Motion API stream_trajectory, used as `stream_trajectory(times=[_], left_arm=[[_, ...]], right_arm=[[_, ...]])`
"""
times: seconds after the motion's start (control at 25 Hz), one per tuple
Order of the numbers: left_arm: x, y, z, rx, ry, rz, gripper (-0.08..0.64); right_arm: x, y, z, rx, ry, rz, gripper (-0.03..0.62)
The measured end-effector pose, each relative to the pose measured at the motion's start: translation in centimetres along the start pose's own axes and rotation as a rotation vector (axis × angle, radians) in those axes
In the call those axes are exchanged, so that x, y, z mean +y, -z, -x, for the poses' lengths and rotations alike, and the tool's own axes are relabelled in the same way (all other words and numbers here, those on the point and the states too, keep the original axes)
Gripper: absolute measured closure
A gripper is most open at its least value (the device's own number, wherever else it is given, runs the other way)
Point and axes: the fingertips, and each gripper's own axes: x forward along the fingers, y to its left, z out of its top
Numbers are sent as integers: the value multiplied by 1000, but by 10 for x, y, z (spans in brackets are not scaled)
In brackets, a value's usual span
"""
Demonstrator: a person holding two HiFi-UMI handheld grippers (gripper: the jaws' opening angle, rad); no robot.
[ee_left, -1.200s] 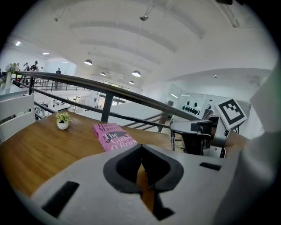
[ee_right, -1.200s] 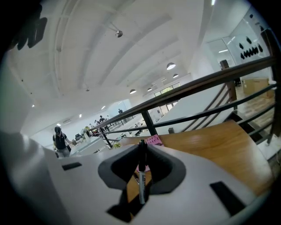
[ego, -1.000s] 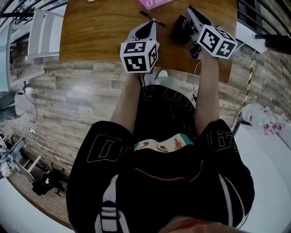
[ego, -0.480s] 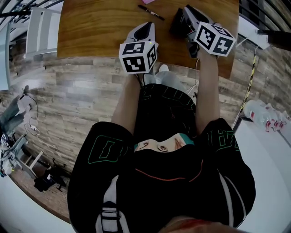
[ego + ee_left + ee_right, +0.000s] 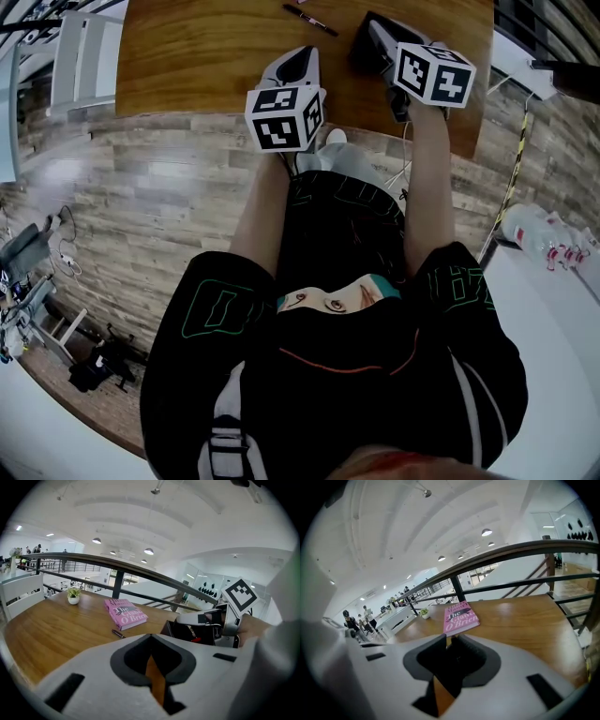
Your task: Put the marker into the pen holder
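Marker point(image 5: 309, 19): it lies flat on the table point(image 5: 206, 66) at the top edge of the head view. It is left of the pen holder and apart from it, and neither gripper touches it.
Pen holder point(image 5: 364, 54): black, at the upper right of the head view, partly covered by the right gripper above it.
Left gripper point(image 5: 301, 54): at top centre, short of the marker. Its jaws are closed tip to tip with nothing between them. In its own view the marker shows just left of the tips, so it looks lined up for an approach.
Right gripper point(image 5: 378, 33): its jaws have just been opening. A narrow gap shows at the tips with nothing in it. It aims past the holder toward the pink book point(image 5: 461, 617).
Stage: the pick is not yet made; loosened jaws probably prepare for one.
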Motion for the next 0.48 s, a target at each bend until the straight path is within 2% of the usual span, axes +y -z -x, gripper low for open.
stream_trajectory(times=[0.2,0.48], left_arm=[[5,-2,1,-5,2,0,554],[3,-6,3,-25,1,10,554]], right_arm=[[5,-1,-5,-5,-1,4,479],[3,-20,7,-89,14,7,512]])
